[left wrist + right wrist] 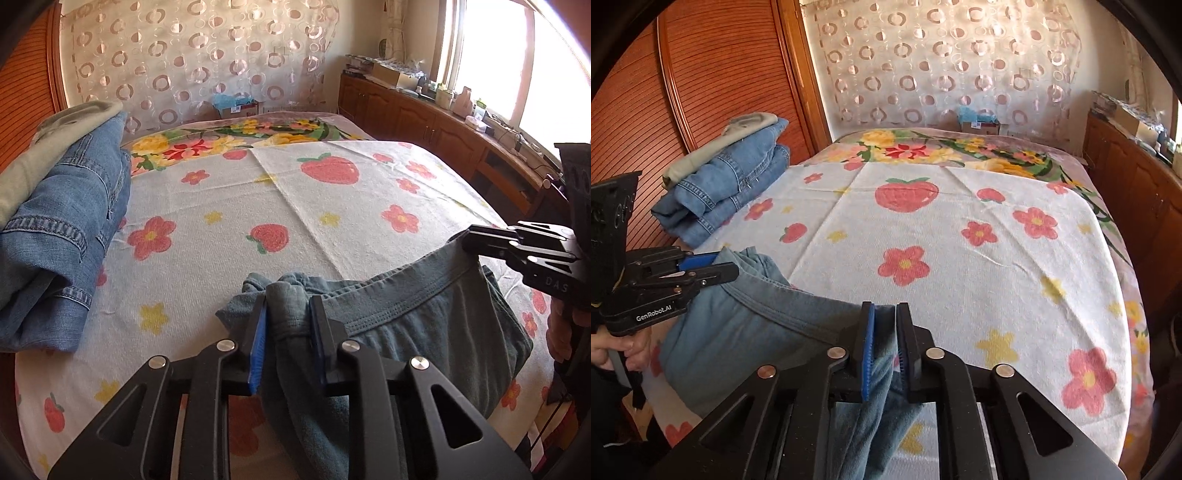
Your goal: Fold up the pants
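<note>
Grey-blue pants [436, 325] hang by the waistband between both grippers above the near edge of the bed. My left gripper [288, 299] is shut on one bunched end of the waistband; it also shows at the left of the right wrist view [720, 267]. My right gripper [884, 310] is shut on the other end of the pants [757, 325]; it shows at the right of the left wrist view [471, 236]. The legs drop below the frames, hidden.
The bed carries a white strawberry-and-flower towel [942, 240] over a floral blanket [923, 147]. Folded blue jeans [62, 236] with a grey garment on top lie at the left, also in the right wrist view [727, 184]. A wooden cabinet [424, 122] lines the right wall.
</note>
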`<state>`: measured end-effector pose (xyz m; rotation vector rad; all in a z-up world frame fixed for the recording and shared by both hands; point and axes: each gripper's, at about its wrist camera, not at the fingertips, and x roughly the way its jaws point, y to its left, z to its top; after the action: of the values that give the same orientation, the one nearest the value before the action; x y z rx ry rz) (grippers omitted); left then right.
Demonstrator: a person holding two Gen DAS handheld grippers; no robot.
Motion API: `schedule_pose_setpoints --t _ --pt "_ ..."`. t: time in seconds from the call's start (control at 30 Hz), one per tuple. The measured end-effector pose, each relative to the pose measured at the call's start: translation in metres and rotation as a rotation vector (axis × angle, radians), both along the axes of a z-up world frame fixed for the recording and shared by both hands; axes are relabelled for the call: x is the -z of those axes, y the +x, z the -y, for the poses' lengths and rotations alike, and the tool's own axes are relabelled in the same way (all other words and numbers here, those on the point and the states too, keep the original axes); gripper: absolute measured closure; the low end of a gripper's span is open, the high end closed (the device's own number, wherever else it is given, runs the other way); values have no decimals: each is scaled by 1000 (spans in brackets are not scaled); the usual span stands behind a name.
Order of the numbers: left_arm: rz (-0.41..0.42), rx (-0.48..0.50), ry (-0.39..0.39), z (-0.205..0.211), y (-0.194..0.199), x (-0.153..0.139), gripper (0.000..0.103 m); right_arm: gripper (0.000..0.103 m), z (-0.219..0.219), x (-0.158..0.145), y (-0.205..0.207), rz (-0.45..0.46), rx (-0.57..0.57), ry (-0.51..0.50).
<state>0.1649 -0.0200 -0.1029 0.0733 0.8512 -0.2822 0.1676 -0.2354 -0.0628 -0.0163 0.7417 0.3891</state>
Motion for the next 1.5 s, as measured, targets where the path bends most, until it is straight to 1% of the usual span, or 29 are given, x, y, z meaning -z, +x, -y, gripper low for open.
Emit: schedule_pose_setpoints --t 0.03,0.07,0.1,0.13,0.17,0.2,0.27,0.37,0.4,0.47,0.57,0.67,0.87,0.97,1.07,1.13,1.27,1.3,1.5 --pt "-2 -1 -1 0 -1 -1 76 75 2 -2 -4 1 8 -6" --pt "-7 -2 -2 0 -2 -1 69 67 3 -3 -8 4 14 -6" --pt "-11 -4 -5 0 -2 -2 61 64 5 -4 -12 5 17 -2" --pt "-12 -3 -8 0 -3 -2 59 63 6 -4 -17 5 15 5" --pt "-13 -2 -9 0 -4 -2 52 62 7 -3 -20 3 12 9" --pt "-11 -1 -8 0 -6 -1 49 60 8 -1 -23 -3 11 6" --pt "-14 1 0 1 -7 0 49 59 9 2 -27 -16 17 -8" --pt "-27 5 10 2 -8 5 49 53 11 5 -33 -39 22 -6" --pt "-26 6 10 3 -9 6 49 53 12 7 -33 -47 28 -7" --pt "-29 7 17 3 -9 9 49 53 15 9 -34 -61 56 -14" --pt "-33 9 11 2 -9 12 49 53 18 11 -31 -91 63 17" --pt "-33 7 4 1 -9 13 48 53 18 13 -32 -107 77 23" --pt "-26 4 -2 0 -10 15 45 53 14 13 -35 -115 66 44" --pt "-26 -2 -3 -1 -10 16 40 53 11 15 -33 -117 54 53" --pt "-29 1 -19 -3 -9 17 40 53 9 15 -32 -123 48 66" --pt "-32 2 -27 -4 -9 18 39 62 9 16 -31 -128 41 81" --pt "-38 4 -35 -6 -9 19 37 74 5 19 -33 -120 34 76" --pt "-41 2 -33 -6 -9 19 35 75 4 19 -34 -118 34 75" --pt "-74 12 -66 -13 -7 20 34 77 5 22 -38 -95 39 83"
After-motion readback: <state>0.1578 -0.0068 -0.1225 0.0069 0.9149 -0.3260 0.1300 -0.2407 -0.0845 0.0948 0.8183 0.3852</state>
